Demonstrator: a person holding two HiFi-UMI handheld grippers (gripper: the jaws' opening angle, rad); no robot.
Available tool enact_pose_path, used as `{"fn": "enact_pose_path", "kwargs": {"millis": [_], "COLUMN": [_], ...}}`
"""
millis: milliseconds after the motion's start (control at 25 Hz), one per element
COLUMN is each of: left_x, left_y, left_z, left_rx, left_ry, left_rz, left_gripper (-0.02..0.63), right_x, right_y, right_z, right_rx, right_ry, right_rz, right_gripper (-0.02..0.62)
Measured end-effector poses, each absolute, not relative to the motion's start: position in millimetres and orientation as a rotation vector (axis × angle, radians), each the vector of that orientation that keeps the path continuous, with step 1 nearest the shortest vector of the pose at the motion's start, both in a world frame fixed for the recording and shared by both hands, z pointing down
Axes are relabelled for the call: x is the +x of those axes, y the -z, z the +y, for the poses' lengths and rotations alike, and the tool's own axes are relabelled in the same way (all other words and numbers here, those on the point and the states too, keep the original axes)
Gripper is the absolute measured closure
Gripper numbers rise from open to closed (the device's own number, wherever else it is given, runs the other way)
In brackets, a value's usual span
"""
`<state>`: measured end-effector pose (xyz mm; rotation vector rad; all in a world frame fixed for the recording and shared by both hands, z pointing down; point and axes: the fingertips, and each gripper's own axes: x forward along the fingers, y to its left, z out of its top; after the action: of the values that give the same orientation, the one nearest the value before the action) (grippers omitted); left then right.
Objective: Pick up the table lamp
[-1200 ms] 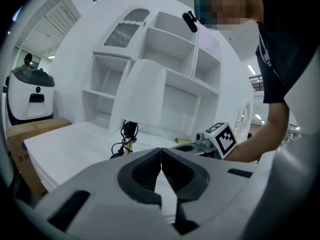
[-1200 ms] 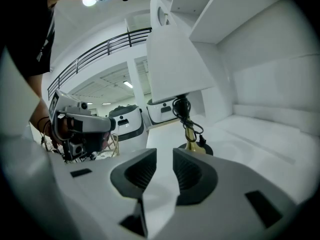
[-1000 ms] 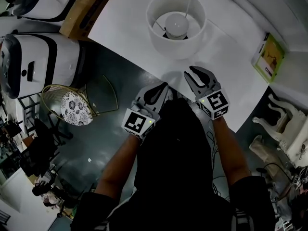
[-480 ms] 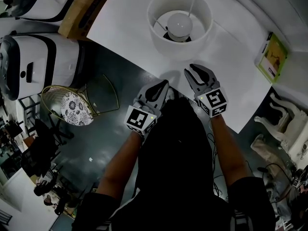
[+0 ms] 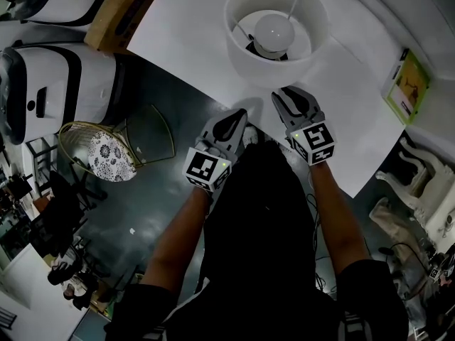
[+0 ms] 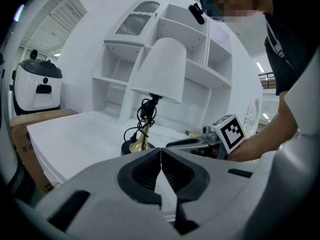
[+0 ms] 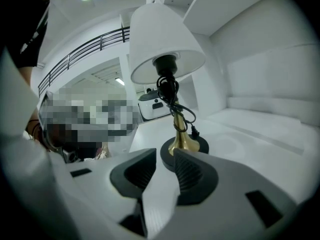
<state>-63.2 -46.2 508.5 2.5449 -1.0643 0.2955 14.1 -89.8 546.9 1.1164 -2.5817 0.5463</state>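
Large indoor hall, lab-like: white shelving (image 6: 117,64), mezzanine railing (image 7: 90,46), boxy white machines (image 5: 50,91).

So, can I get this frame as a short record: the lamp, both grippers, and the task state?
lamp: table lamp upright on the white table; white shade, brass stem, black round base
cord: black cord wound round the stem
left gripper: left gripper shut, empty, short of the lamp
right gripper: right gripper closed down to a slit, empty, pointing at the base
contact: neither gripper touches the lamp
task state: lamp not yet picked up
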Motion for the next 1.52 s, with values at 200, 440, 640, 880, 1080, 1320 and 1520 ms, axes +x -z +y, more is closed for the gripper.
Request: {"fn": "enact_pose_path", "kwargs": {"millis": [200, 440, 640, 880, 1080, 1320, 1520], "left_x": [-61.3, -58.6, -62.8, -66.6, -68.1, -67.6, -66.9], "left_y": [-514.1, -515.1, -515.3, -515.0, -518.8, -521.8, -524.6], "left_z": [-50.6, -48.9, -49.6, -57.8, -61.1, -67.6, -71.4], "left_rx": [2.531, 2.554, 2.548, 2.537, 2.529, 2.523, 2.529], "left_ry": [-0.293, -0.295, -0.296, -0.304, -0.308, -0.318, -0.337], "left_rz": [-1.07, -1.058, -1.07, -1.103, -1.11, -1.104, -1.102], "left_gripper": [0.588, 0.588, 0.588, 0.588, 0.588, 0.588, 0.586], "right_x": [8.8, 3.9, 4.0, 4.9, 5.0, -0.8, -2.1], "right_y": [-547.2, -550.0, -553.3, -554.9, -555.8, -555.7, -557.5], "right_z": [-102.1, -113.2, -121.4, -133.7, -139.2, -143.7, -148.1], "right_rx": [1.137, 1.146, 1.168, 1.184, 1.191, 1.172, 1.166], "right_ry": [-0.547, -0.535, -0.55, -0.536, -0.515, -0.492, -0.478], "right_rz": [-2.58, -2.583, -2.576, -2.578, -2.571, -2.577, -2.58], "right_gripper": [0.508, 0.506, 0.493, 0.486, 0.485, 0.476, 0.471]}}
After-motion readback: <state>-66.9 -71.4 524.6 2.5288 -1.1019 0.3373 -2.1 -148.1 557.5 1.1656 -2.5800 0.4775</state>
